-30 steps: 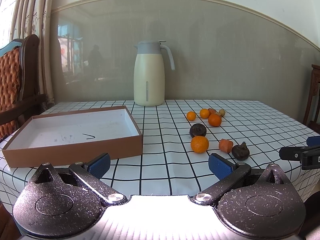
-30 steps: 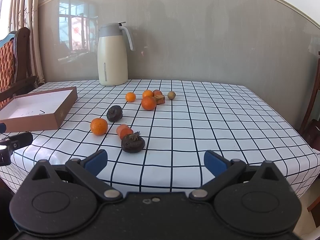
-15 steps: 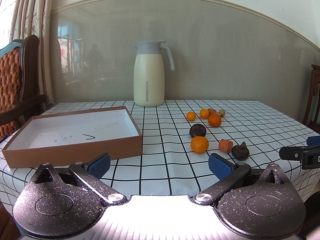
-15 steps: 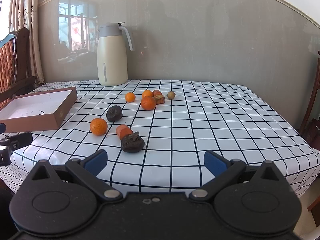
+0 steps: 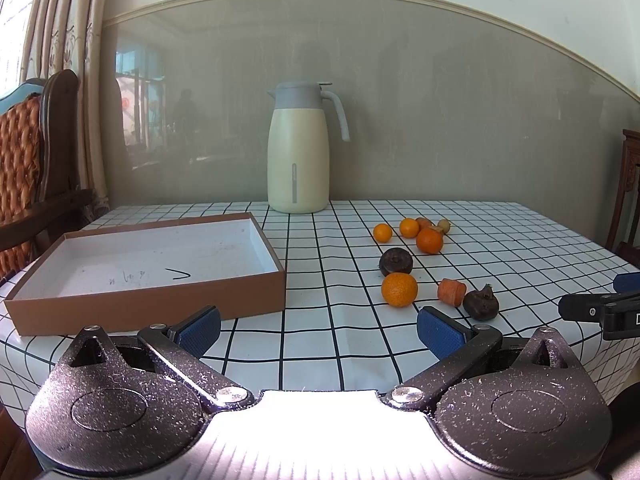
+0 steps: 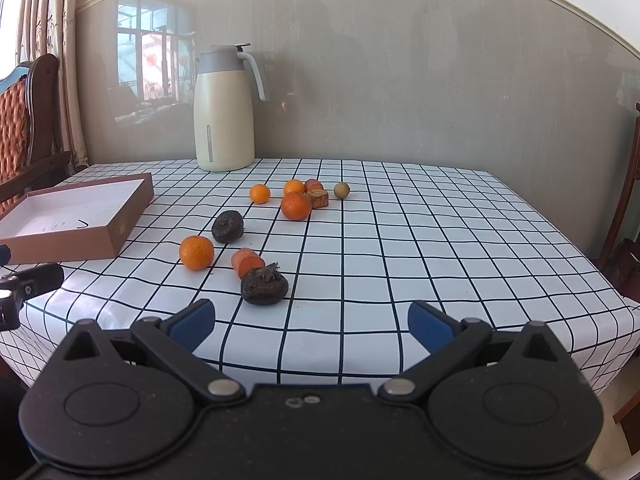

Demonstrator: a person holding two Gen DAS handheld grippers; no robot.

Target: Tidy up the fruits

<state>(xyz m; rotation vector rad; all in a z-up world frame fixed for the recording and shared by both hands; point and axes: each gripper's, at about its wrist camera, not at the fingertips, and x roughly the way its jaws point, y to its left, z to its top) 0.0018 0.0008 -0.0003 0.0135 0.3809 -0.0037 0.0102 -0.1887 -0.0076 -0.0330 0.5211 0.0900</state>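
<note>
Nothing has shifted since the earlier frames: both grippers sit at the same place by the near table edge and the fruit lies as it did. The left gripper (image 5: 319,326) has its blue-padded jaws spread wide and empty, just above the checked tablecloth (image 5: 312,320). The right gripper (image 6: 311,326) is likewise spread wide with nothing between its pads; its tip shows at the right edge of the left wrist view.

Nearest the right gripper lies a dark brown fruit (image 6: 264,285), touching an orange-red piece (image 6: 247,261) just behind it. To their left sits an orange (image 6: 196,252), and behind that a second dark fruit (image 6: 227,226). Farther back is a cluster: a larger orange (image 6: 296,205), two small oranges (image 6: 260,193) and (image 6: 294,187), reddish pieces (image 6: 317,196) and a small tan fruit (image 6: 341,190) to the right.

On the left part of the table stands a shallow brown cardboard box (image 5: 160,298), white inside with pen marks on its floor, holding no fruit. A cream thermos jug (image 5: 298,148) stands upright at the back by the wall, and a wooden chair (image 5: 36,152) stands at the left. Nothing lies between either gripper and the fruit.
</note>
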